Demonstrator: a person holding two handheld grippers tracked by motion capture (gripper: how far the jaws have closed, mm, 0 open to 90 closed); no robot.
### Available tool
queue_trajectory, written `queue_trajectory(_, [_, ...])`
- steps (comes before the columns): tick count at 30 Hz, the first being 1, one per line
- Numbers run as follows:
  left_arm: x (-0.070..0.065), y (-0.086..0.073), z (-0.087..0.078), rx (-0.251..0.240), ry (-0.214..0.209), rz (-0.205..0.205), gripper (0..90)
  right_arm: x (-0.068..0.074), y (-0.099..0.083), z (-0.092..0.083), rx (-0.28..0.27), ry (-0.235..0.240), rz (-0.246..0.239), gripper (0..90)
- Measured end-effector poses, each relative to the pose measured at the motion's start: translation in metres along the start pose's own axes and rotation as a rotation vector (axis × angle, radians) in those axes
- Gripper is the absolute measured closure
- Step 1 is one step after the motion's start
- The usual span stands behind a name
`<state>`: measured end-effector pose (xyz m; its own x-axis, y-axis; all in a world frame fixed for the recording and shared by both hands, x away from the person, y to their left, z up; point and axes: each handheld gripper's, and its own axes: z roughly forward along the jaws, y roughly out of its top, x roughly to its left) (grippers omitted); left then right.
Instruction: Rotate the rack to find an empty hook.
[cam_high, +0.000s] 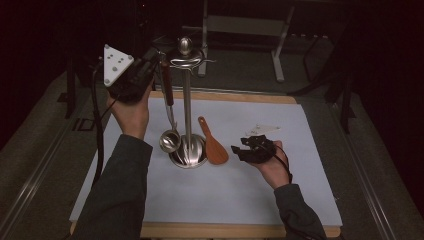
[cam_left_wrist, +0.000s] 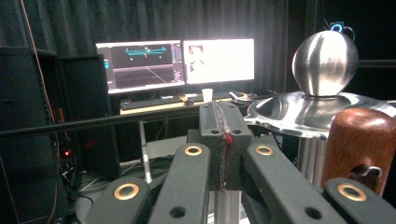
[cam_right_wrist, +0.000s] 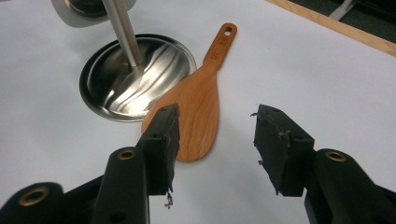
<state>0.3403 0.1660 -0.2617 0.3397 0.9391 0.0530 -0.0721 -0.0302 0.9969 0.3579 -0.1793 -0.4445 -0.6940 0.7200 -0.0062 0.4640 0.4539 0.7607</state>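
1. The left gripper (cam_high: 150, 67) is raised beside the top of the steel utensil stand (cam_high: 187, 107), near its ball finial (cam_high: 185, 46).
2. In the left gripper view its jaws are pressed together with nothing between them; the wooden handle (cam_left_wrist: 362, 144) of the ladle (cam_high: 169, 141) stands just beside them, on their right.
3. The ladle hangs from the stand's upper ring, its bowl low beside the stand's round base (cam_right_wrist: 119, 84).
4. The right gripper (cam_high: 241, 148) sits low over the white table mat (cam_high: 300, 150), to the right of the stand.
5. Its jaws stand apart and hold nothing.
6. The wooden rice paddle (cam_right_wrist: 198, 102) lies flat on the mat, its blade edge at the rim of the base, handle pointing away from the person.
7. In the right gripper view the paddle's blade lies just beyond the open jaws, nearer the left-hand one.
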Motion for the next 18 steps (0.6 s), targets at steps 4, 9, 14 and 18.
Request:
queue_trajectory(4, [0.0000,0.0003,0.0012,0.003,0.002,0.003,90.0,-0.0005,-0.0009,0.0001,-0.002,0.001,0.000,50.1])
queue_trajectory(9, [0.0004,0.0016,0.0032,0.012,0.001,0.005,90.0,-0.0015,-0.0016,0.0002,-0.002,-0.002,0.001,50.2])
queue_trajectory(14, [0.0019,0.0013,0.0005,0.019,0.001,0.009,90.0,-0.0017,-0.0024,0.0002,-0.003,0.000,0.006,50.0])
queue_trajectory(18, [0.0070,-0.0029,-0.0046,0.027,-0.002,-0.002,90.0,-0.0034,-0.0042,0.0005,0.001,-0.002,0.011,50.0])
